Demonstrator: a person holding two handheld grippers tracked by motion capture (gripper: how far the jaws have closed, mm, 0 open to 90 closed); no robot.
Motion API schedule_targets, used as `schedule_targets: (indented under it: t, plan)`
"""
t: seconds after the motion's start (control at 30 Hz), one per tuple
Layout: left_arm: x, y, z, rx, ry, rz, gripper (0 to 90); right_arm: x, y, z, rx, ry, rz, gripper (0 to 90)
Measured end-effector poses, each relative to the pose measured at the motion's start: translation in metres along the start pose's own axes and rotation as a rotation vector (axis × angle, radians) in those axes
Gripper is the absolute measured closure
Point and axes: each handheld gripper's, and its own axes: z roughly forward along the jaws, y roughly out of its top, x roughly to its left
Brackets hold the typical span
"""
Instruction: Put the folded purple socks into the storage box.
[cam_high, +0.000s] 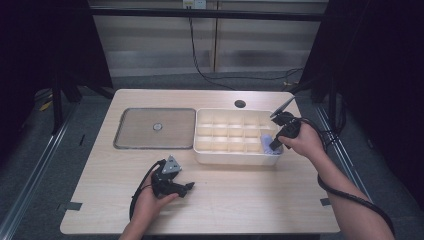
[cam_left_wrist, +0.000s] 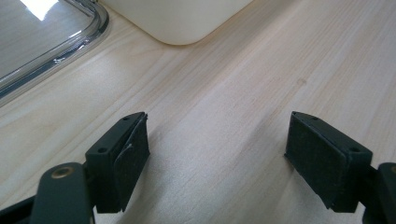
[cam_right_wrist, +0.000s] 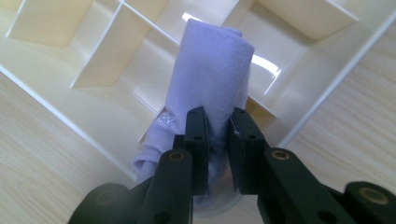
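Note:
A cream divided box (cam_high: 202, 150) stands on the table right of centre, with several compartments. My right gripper (cam_high: 274, 146) hangs over its front right corner, shut on a folded pale lilac cloth (cam_high: 267, 140). In the right gripper view the cloth (cam_right_wrist: 210, 70) is pinched between the two black jaws of my right gripper (cam_right_wrist: 218, 154), and it reaches forward over the box's corner compartments (cam_right_wrist: 112, 60). My left gripper (cam_high: 185, 189) rests low on the table in front of the box. In the left gripper view my left gripper (cam_left_wrist: 217, 161) is open, with bare wood between its jaws.
A flat grey tray (cam_high: 155, 128) with a small round knob lies left of the box; its shiny rim (cam_left_wrist: 70, 51) shows in the left gripper view. A round hole (cam_high: 240, 103) sits in the table's far side. Cables trail from both grippers.

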Motion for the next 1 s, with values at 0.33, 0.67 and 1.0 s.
schedule_targets:
  t: [0.33,0.67,1.0]
  plan:
    - [0.0,0.0,0.0,0.002,0.002,-0.001,20.9,-0.002,-0.004,0.006,0.006,0.009,0.012,79.0]
    - [0.0,0.0,0.0,0.002,0.002,-0.001,20.9,-0.001,-0.005,0.008,-0.004,0.005,0.014,78.7]
    - [0.0,0.0,0.0,0.002,0.002,-0.001,20.8,0.001,-0.006,0.012,0.002,0.0,0.015,78.0]
